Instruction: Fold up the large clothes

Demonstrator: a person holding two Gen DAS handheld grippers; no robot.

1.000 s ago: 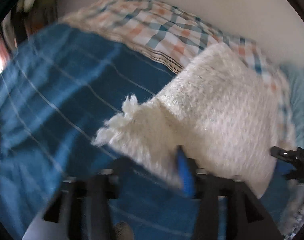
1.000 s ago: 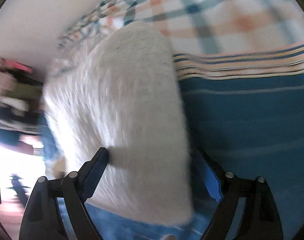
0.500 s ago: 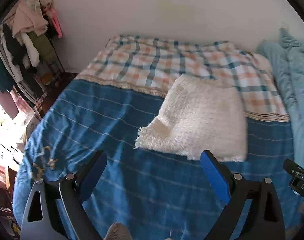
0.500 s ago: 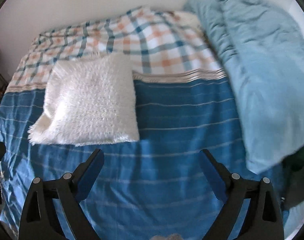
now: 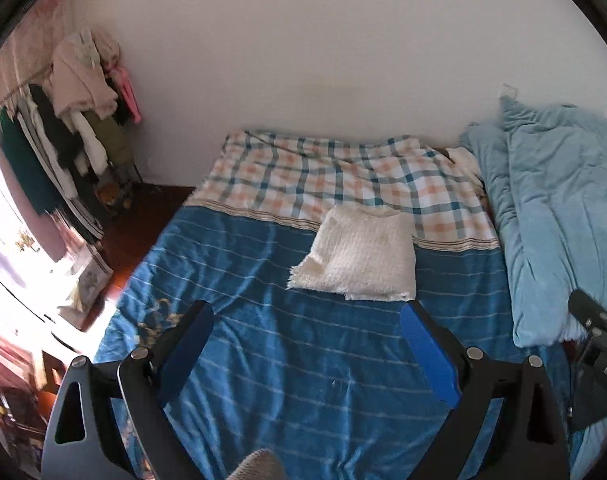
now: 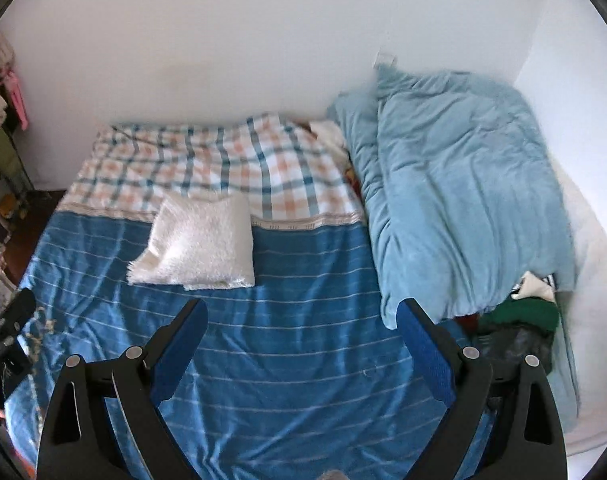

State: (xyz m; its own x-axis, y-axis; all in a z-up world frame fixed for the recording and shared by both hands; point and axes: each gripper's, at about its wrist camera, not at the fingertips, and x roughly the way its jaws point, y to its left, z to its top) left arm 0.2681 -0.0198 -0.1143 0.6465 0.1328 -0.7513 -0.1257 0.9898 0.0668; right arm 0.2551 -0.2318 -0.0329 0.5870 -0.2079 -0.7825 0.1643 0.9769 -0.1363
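Observation:
A folded fluffy white garment [image 5: 359, 258] [image 6: 201, 246] lies flat on the bed, across the line where the blue striped sheet [image 5: 271, 352] [image 6: 295, 344] meets the checked cloth [image 5: 343, 176] [image 6: 207, 168]. My left gripper [image 5: 306, 314] hangs high above the bed, open, nothing between its blue pads. My right gripper [image 6: 301, 312] is likewise high and open, empty. Both are well clear of the garment, which lies beyond their fingertips. The right gripper's black body shows at the right edge of the left wrist view.
A light blue quilt [image 5: 559, 216] [image 6: 463, 192] is piled along the bed's right side, with dark green clothes [image 6: 519, 316] at its near end. A rack of hanging clothes [image 5: 63, 140] stands left of the bed by the white wall. Bright light falls on the floor at left.
Both grippers have let go of the white garment, opened wide and risen far from the bed. The garment now looks small and lies folded on the sheet.

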